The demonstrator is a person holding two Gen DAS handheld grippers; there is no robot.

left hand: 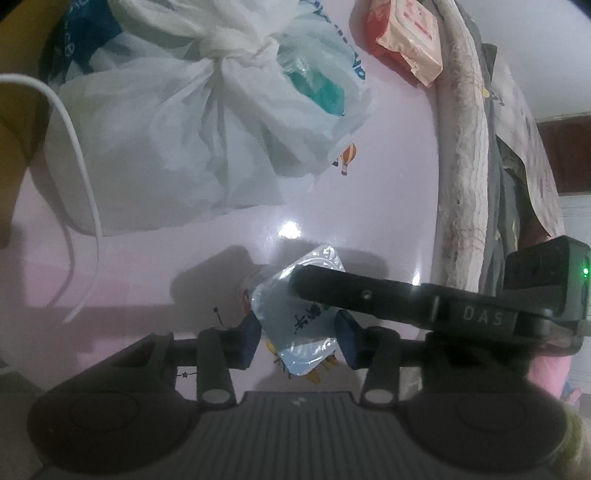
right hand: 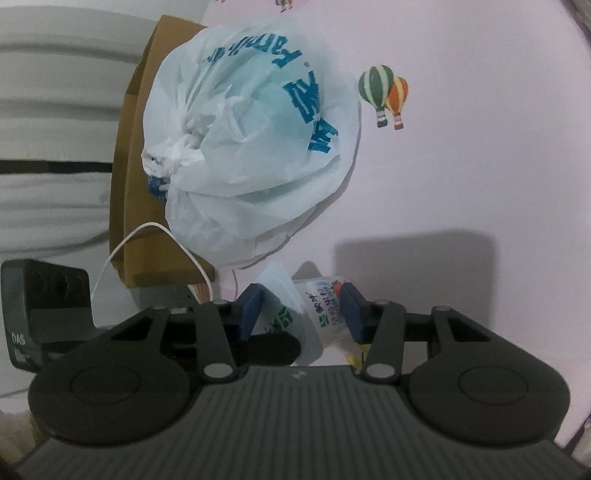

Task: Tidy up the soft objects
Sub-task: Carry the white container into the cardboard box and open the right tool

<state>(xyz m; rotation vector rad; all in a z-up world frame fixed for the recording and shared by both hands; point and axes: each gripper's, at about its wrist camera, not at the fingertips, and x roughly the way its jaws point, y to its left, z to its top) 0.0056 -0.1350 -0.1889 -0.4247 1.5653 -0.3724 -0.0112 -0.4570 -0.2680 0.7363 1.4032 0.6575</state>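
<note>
We see a small tissue pack (left hand: 299, 317) lying on the pink surface (left hand: 184, 266). It sits just in front of the big tied white bag (left hand: 177, 140), on the side nearest us. Our left tongs (left hand: 299, 338) have their blue pads on both sides of the pack, and we cannot tell if they squeeze it. Our right tongs (right hand: 303, 308) are also around the same tissue pack (right hand: 325, 310), one pad touching each end, so they seem to hold it. The white bag (right hand: 251, 155) has blue letters, and a brown box (right hand: 147, 184) stands behind it. A white cable (left hand: 81, 177) runs beside the bag. A red packet (left hand: 406, 33) lies past the bag, well apart from the pack.
</note>
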